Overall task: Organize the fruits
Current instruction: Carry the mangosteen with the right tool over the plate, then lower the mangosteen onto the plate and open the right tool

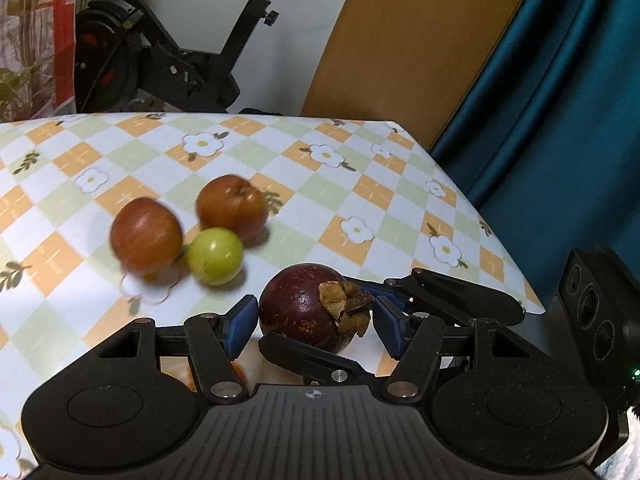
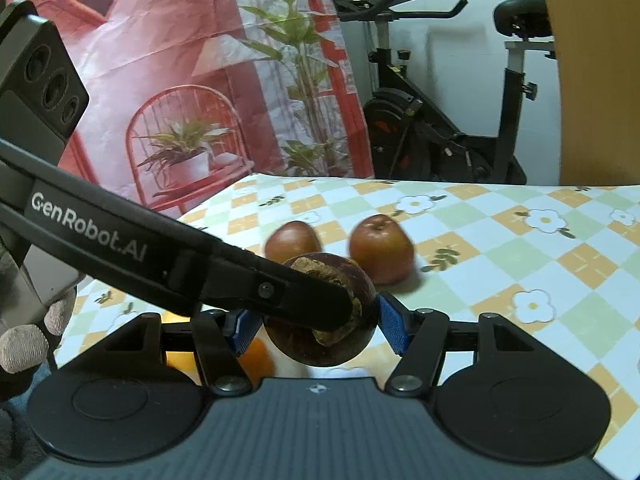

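We see a dark purple mangosteen [image 1: 304,312] with a matt, scuffed rind and a dry, papery brown calyx. The two red-brown apples [image 1: 231,205] look smooth with a dull sheen, and the small yellow-green round fruit [image 1: 215,255] is glossier. The checked floral tablecloth [image 1: 360,200] reads as smooth, slightly shiny plastic-coated cloth out to its far right corner. The left gripper [image 1: 314,318] and right gripper [image 2: 314,322] are matt black plastic with ribbed bodies, metal pivot pins and textured blue pads [image 2: 390,320].
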`<state>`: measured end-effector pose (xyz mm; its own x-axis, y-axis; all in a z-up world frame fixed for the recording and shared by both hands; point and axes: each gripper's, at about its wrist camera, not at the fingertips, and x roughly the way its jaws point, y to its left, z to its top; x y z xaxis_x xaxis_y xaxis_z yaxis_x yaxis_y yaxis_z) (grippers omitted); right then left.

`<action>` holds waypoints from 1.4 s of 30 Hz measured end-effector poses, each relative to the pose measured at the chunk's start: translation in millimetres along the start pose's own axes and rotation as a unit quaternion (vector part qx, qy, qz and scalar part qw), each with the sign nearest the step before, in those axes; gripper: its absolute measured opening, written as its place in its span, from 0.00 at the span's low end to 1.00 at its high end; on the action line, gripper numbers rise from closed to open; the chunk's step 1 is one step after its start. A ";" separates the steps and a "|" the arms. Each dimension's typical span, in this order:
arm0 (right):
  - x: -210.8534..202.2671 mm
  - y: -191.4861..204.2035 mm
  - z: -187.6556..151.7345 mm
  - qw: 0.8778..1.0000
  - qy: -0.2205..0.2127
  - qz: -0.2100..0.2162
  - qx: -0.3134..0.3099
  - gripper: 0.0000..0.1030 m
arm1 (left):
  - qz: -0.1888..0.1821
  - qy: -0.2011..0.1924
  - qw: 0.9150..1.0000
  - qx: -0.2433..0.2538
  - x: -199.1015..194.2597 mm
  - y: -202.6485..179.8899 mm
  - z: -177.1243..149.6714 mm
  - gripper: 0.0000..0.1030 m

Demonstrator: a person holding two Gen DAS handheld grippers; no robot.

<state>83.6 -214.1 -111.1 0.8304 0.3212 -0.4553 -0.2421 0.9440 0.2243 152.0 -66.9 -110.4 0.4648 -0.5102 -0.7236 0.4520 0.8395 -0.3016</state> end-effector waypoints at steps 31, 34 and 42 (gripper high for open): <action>14.7 40.8 -44.9 0.996 0.073 -0.001 -0.047 0.62 | -0.021 0.036 0.997 -0.063 3.8 30.7 -49.5 0.63; 13.9 40.0 -44.6 0.996 0.071 0.001 -0.044 0.63 | -0.016 0.032 0.997 -0.061 2.3 30.6 -48.5 0.64; 5.7 38.3 -39.5 0.998 0.051 -0.003 -0.038 0.63 | -0.006 0.021 0.998 -0.051 -6.9 28.8 -45.3 0.64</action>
<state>59.3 -173.1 -139.1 0.7775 0.3185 -0.5424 -0.2787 0.9475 0.1569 127.3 -30.8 -142.3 0.4276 -0.5132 -0.7442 0.3762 0.8496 -0.3697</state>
